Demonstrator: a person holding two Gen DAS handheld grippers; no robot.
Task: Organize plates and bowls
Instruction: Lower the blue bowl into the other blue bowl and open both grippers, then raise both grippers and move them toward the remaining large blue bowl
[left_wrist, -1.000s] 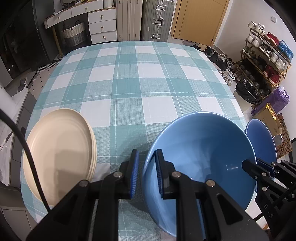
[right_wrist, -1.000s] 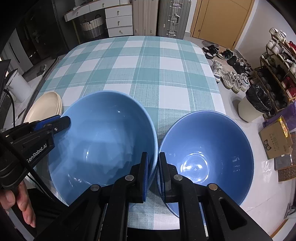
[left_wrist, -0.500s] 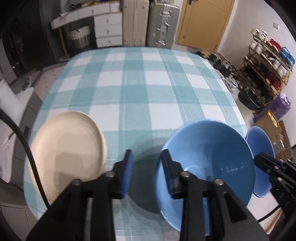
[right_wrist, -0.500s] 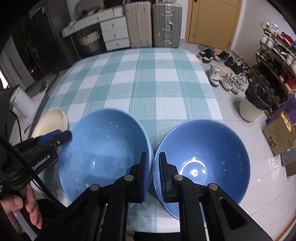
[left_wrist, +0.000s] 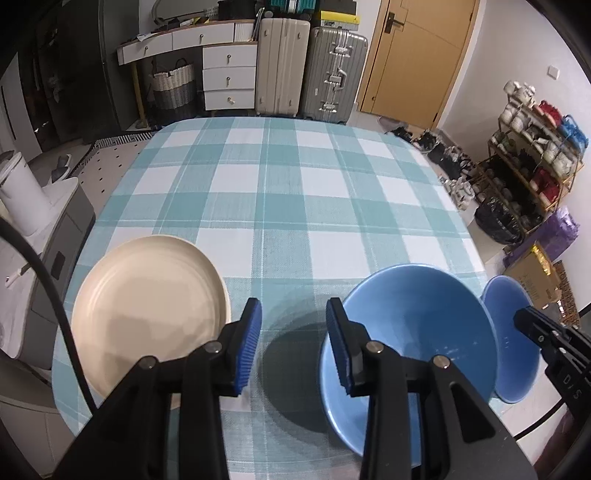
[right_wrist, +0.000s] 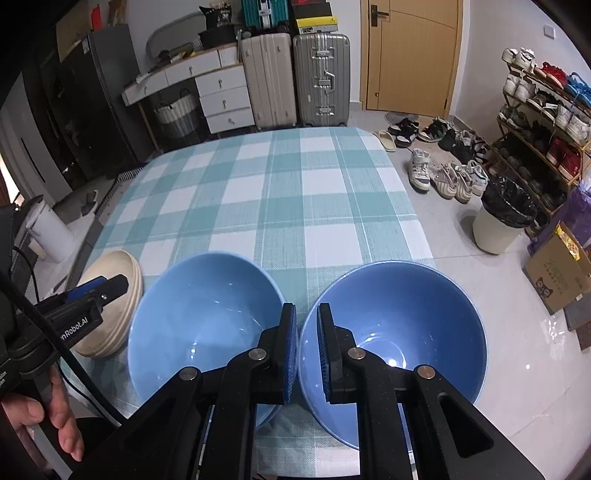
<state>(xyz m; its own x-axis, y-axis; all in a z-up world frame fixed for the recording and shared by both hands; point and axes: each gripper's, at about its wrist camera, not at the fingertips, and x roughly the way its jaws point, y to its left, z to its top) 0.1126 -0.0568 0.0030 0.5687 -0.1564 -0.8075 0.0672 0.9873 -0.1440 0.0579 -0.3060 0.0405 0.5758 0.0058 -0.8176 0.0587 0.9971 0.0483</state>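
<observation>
Two blue bowls and a stack of cream plates (left_wrist: 147, 306) are at the near end of the checked table (left_wrist: 280, 184). My left gripper (left_wrist: 293, 347) hovers between the plates and the left blue bowl (left_wrist: 406, 332). Its jaws are opening with only tablecloth between them, and its right finger stands at the bowl's rim. A second blue rim shows under that bowl (right_wrist: 199, 325). My right gripper (right_wrist: 306, 350) is shut on the left rim of the other blue bowl (right_wrist: 391, 332). It holds that bowl at the table's right edge, also visible in the left wrist view (left_wrist: 513, 332).
A person's hand (right_wrist: 55, 417) holds the left gripper (right_wrist: 99, 291) beside the cream plates (right_wrist: 114, 295). Suitcases (left_wrist: 306, 70) and drawers (left_wrist: 229, 77) stand beyond the table. Right of it are a shoe rack (right_wrist: 546, 122), a bin (right_wrist: 502, 218) and a cardboard box (right_wrist: 557, 266).
The left gripper let go of the left bowl's rim, opened wider and drew up and back. The right gripper rose a little with its bowl still clamped.
</observation>
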